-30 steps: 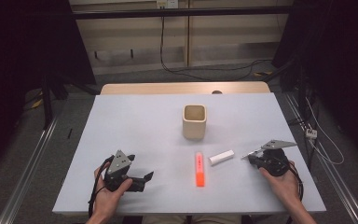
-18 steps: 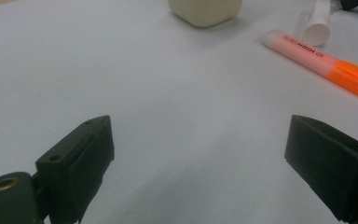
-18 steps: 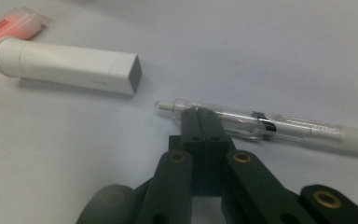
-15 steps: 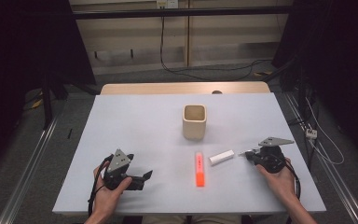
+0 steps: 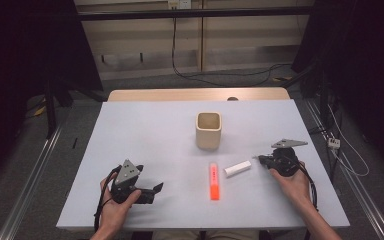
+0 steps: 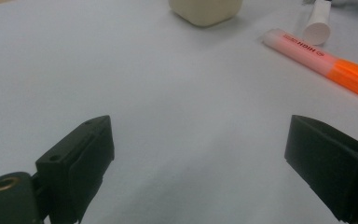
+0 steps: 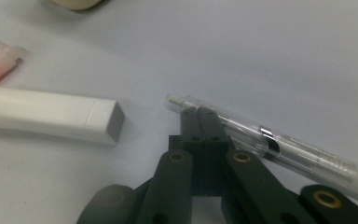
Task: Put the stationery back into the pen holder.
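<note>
1. Picking up the clear pen (image 7: 298, 156) looks like the step in hand. It lies flat on the tabletop (image 5: 150, 135), just right of the right claw (image 7: 196, 112) in the right gripper view, and seems to brush that claw's side.
2. The right claw is clenched with nothing between its jaws, so it probably has to open before anything else.
3. The pen's long axis runs from frame centre down to the lower right edge. Its metal tip points to the upper left, toward the square end of the white stick (image 7: 51, 114).
4. A good grasp would likely shift the claw sideways over the barrel, with the jaws straddling it across that axis near mid-length, since a slim, smooth pen may roll.
5. Keeping clear of the white stick and the orange highlighter (image 5: 214, 181) seems wise.
6. The left claw (image 5: 152, 192) rests released at the lower left of the high view, well apart from the beige cup (image 5: 209, 131).
</note>
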Motion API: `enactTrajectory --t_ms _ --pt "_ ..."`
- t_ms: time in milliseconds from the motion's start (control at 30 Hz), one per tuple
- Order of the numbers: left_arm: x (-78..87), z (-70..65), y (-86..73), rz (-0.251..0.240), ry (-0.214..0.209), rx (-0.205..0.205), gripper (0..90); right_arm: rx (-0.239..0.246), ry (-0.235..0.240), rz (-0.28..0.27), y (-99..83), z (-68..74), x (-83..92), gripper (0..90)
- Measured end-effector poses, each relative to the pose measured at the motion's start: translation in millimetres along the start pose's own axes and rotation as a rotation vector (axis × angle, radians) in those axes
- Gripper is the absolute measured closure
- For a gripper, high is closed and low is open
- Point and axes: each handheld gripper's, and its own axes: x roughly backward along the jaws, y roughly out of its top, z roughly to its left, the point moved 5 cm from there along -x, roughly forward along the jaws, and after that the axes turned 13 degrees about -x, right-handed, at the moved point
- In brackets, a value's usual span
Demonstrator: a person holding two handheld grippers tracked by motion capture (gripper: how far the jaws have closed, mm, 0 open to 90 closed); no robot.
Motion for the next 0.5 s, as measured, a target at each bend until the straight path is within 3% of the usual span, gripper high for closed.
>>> enactTrajectory --t_ms 500 --pt "-1.3 -0.1 -0.8 0.006 -0.008 0.003 8.0 0.014 -0.027 -0.010 12.6 -1.0 -12.9 90.0"
